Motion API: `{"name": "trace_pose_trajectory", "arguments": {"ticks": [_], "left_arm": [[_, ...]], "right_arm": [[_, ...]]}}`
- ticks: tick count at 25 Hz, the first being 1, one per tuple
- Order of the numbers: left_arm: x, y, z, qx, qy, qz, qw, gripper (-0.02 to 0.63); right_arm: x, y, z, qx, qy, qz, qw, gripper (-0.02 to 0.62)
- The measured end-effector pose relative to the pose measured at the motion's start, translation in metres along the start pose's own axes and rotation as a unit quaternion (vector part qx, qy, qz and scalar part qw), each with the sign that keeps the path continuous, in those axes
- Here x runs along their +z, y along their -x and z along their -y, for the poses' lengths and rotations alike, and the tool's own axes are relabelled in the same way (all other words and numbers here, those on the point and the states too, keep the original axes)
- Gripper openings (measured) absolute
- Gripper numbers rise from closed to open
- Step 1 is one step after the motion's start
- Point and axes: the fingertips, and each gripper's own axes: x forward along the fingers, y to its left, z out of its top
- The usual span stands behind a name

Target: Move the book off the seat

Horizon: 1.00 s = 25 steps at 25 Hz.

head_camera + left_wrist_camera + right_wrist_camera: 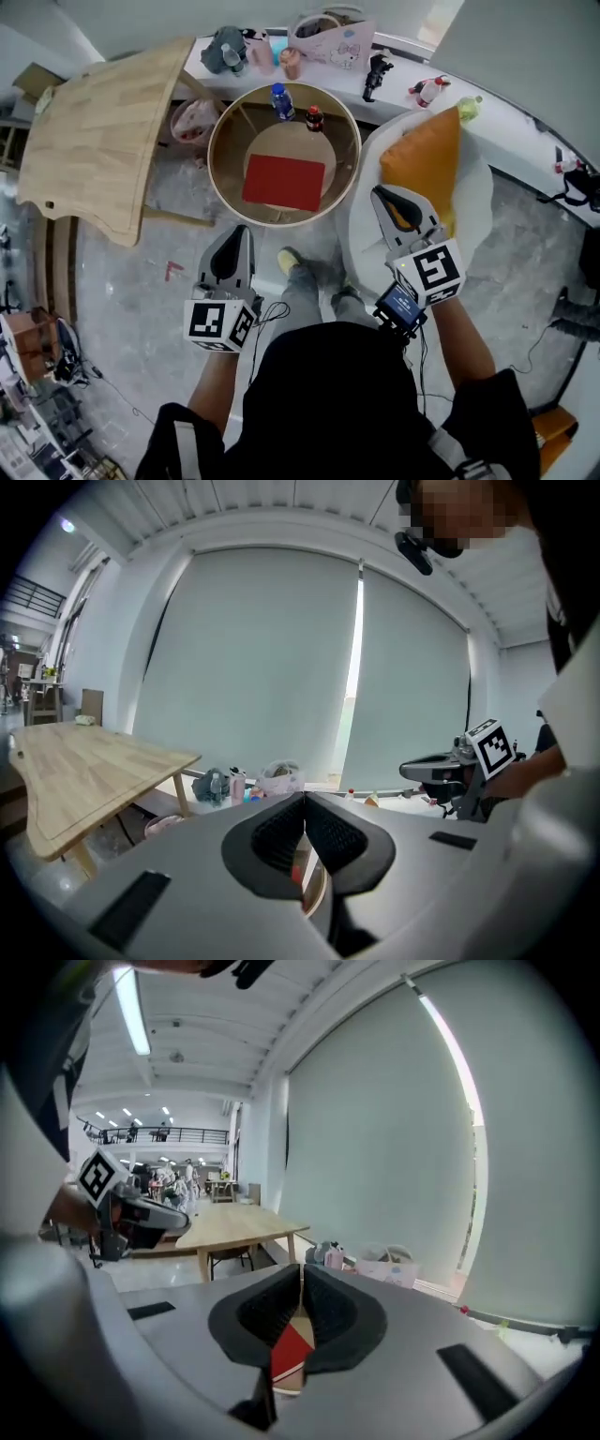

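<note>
A red book (pixel 284 182) lies flat on the round wooden seat (pixel 215 157) straight ahead in the head view. On the seat's far side stand a blue bottle (pixel 281 101) and a small dark bottle (pixel 314 118). My left gripper (pixel 240 232) hovers near the seat's front edge, shut and empty; its pads meet in the left gripper view (pixel 303 803). My right gripper (pixel 382 194) is to the right of the seat, over an orange cushion (pixel 427 155), also shut and empty (pixel 301 1274). A sliver of the red book (pixel 289 1354) shows below its jaws.
A light wooden table (pixel 103 131) stands to the left with a pink basket (pixel 192 122) beside it. The cushion rests on a white chair (pixel 476 202) on the right. Bags, bottles and toys line the window ledge (pixel 328 45) behind.
</note>
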Motion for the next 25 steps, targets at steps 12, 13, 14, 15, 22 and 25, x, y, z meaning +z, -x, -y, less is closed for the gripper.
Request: {"name": "trace_pose_trajectory", "arguments": {"ticks": [12, 13, 14, 15, 22, 25], "left_arm": [[0.041, 0.077, 0.073, 0.041, -0.013, 0.075, 0.9963, 0.014], [0.043, 0.08, 0.077, 0.04, -0.014, 0.081, 0.9958, 0.014], [0.045, 0.083, 0.081, 0.039, -0.014, 0.085, 0.9955, 0.014], [0.047, 0.084, 0.085, 0.038, -0.016, 0.088, 0.9952, 0.014], [0.049, 0.08, 0.112, 0.021, -0.022, 0.09, 0.9954, 0.014], [0.049, 0.077, 0.12, 0.014, -0.02, 0.09, 0.9957, 0.014]], "right_arm": [[0.016, 0.149, 0.03, -0.072, -0.016, 0.045, 0.996, 0.023], [0.016, 0.154, 0.031, -0.075, -0.015, 0.048, 0.996, 0.023], [0.017, 0.159, 0.031, -0.077, -0.013, 0.051, 0.996, 0.023], [0.017, 0.164, 0.031, -0.079, -0.01, 0.053, 0.995, 0.023], [0.015, 0.186, 0.036, -0.086, -0.001, 0.056, 0.995, 0.023], [0.014, 0.19, 0.037, -0.086, 0.001, 0.056, 0.995, 0.023]]}}
